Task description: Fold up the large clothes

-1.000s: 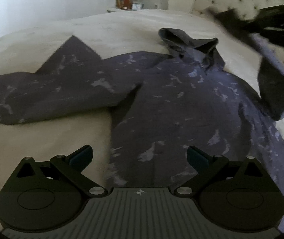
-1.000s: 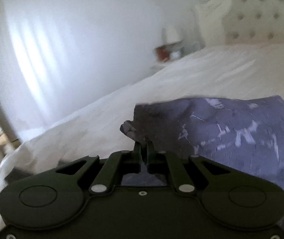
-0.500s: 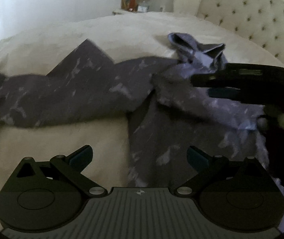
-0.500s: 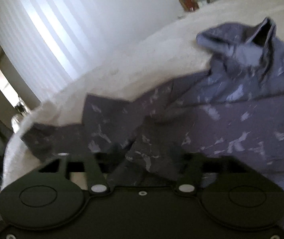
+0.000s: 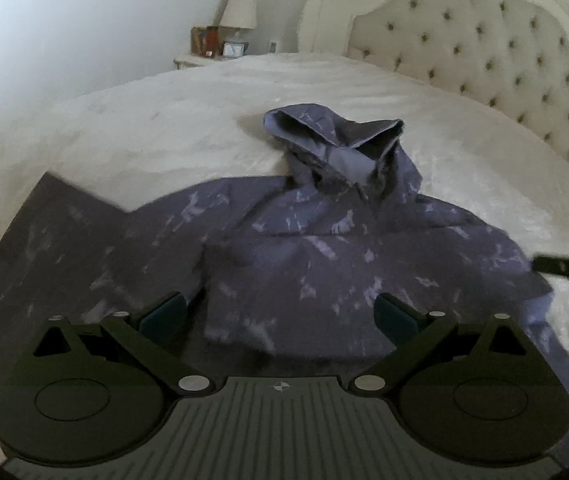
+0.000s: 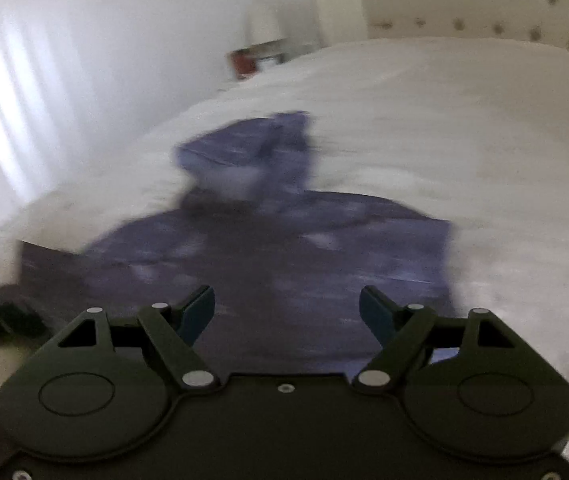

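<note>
One bed (image 5: 172, 128) fills both views, spread with a pale cover and backed by one tufted headboard (image 5: 484, 52). On it lies one hoodie (image 5: 324, 248), dark purple with lighter blotches, spread flat on the near part of the cover. Its long axis runs from the hem, close to the cameras, up to the hood (image 5: 336, 136), which points toward the headboard end and stands crumpled open. One sleeve (image 5: 64, 240) stretches out to the left across the cover, at a right angle to the body; the other sleeve appears folded in over the chest (the overlapping layer shows an edge down the middle left). Beyond the bed stands one nightstand (image 5: 192, 59) with one lamp (image 5: 238, 12) and a few small items too small to name.

There are two grippers. The left gripper (image 5: 282, 314) hangs above the hem with its fingers (image 5: 164, 314) spread wide and nothing between them. The right gripper (image 6: 286, 314) has just been opening; its fingers (image 6: 196, 312) now stand well apart over the cloth, released and gripping nothing. Its view is blurred, so whether the tips brush the fabric cannot be told.
</note>
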`<state>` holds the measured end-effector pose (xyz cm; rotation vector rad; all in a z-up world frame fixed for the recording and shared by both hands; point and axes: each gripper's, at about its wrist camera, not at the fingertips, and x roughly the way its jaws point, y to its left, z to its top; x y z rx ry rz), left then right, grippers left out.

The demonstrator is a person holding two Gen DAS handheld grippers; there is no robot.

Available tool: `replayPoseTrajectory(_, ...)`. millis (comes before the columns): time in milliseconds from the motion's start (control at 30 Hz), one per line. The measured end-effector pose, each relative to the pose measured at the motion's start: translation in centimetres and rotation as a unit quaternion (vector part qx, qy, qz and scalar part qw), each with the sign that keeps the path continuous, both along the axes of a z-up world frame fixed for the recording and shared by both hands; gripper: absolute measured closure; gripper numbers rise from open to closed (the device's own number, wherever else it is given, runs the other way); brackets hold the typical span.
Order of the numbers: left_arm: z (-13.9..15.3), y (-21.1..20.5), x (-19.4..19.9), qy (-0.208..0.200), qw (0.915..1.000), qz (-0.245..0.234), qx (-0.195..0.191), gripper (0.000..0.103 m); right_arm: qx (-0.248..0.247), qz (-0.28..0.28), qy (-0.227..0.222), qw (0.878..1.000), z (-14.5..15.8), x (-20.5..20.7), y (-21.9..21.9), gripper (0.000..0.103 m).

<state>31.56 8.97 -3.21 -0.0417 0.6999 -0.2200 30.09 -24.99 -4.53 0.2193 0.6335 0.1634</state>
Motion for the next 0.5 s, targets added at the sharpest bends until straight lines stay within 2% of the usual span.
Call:
replayPoseTrajectory(100,-1.7,-0.9,1.4,0.01,0.9997,0.007,0.021,0.002,-0.012,0.003,0.017,1.0,-3.2,0.0,-1.4,0.022)
replayPoseTrajectory(233,-5.2,-0.1,3.0,0.066,0.9965,0.034,0.039,0.002,-0.007,0.04,0.076,0.996,-6.9,-0.6,-1.9,0.02)
replayPoseTrajectory(267,-6.0,0.3,3.1,0.07,0.9964,0.035,0.033,0.001,-0.013,0.05,0.074,0.996,-7.3,-1.2,-1.7,0.02)
replayPoseTrajectory(333,-6.6,0.7,2.6,0.055,0.9977,0.027,0.031,0.001,-0.029,0.071,0.069,0.995,-7.1,-2.2,-1.4,0.018)
replayPoseTrajectory(400,-6.7,0.3,2.3,0.047,0.9975,0.02,0.048,0.001,-0.02,0.082,0.076,0.994,-6.1,-2.6,-1.9,0.02)
replayPoseTrajectory(500,-6.8,0.2,2.2,0.046,0.9974,0.02,0.052,0.0,0.018,0.067,0.021,0.997,-4.0,-3.1,-3.4,0.021)
